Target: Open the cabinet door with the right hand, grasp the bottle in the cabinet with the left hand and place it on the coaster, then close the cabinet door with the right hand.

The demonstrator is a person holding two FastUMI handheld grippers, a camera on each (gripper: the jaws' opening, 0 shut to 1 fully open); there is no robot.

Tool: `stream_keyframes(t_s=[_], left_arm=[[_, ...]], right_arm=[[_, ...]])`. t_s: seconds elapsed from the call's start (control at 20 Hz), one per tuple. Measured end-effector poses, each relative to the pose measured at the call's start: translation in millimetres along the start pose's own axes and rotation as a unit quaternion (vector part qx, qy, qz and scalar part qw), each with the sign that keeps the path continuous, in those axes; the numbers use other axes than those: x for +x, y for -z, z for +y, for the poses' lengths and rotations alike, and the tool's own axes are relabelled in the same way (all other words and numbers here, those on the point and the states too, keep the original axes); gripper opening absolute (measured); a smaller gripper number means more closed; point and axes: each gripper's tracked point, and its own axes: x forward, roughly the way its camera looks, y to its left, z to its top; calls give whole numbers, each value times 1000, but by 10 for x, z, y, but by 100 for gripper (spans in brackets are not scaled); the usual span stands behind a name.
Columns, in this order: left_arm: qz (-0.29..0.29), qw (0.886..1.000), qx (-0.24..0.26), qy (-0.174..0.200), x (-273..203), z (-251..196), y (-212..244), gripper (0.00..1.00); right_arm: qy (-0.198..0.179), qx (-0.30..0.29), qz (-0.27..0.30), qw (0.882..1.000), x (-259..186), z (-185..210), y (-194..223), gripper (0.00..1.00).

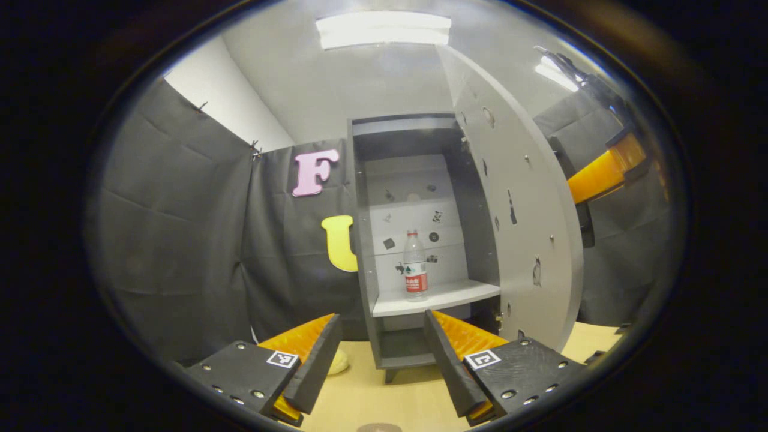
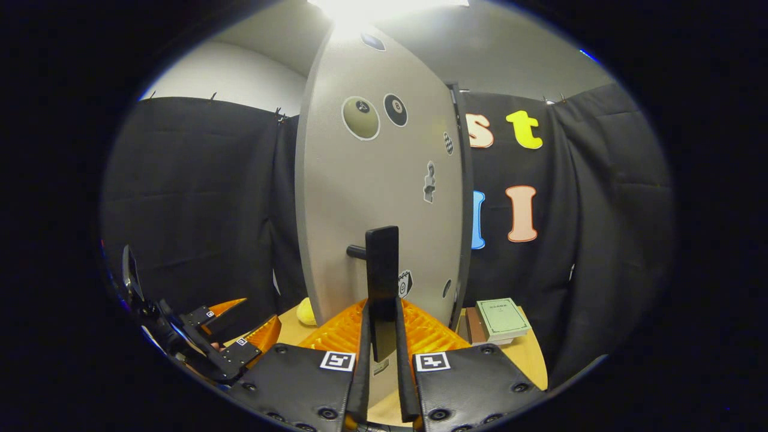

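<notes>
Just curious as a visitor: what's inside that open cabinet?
One bottle stands upright on the cabinet shelf. The compartment below looks dark; the left gripper hides part of it.

The cabinet door hides the cabinet interior; its stickers are unreadably small.

A rectangular white ceiling light panel lights the booth evenly; it flares to glare at the top of the right gripper view. Both views are sharp, with straight edges bowing toward the rims.
</notes>
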Motion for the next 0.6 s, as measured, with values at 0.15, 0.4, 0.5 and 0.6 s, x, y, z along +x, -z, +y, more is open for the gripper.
stream_keyframes(t_s=[0.15, 0.4, 0.5, 0.6], left_arm=[[-3, 1000, 5, 5, -11, -46, -15, 85], [-2, 1000, 4, 7, -41, -115, -46, 85], [-6, 1000, 9, 8, -32, -125, -59, 85], [-10, 1000, 11, 9, -28, -135, -79, 82]], right_arm=[[19, 7, 1, 1000, -18, -134, 54, 22], [62, 15, -5, 998, -48, -393, 41, 22], [85, 19, -9, 996, -61, -532, 34, 20], [93, 37, -22, 995, -35, -611, 5, 11]])
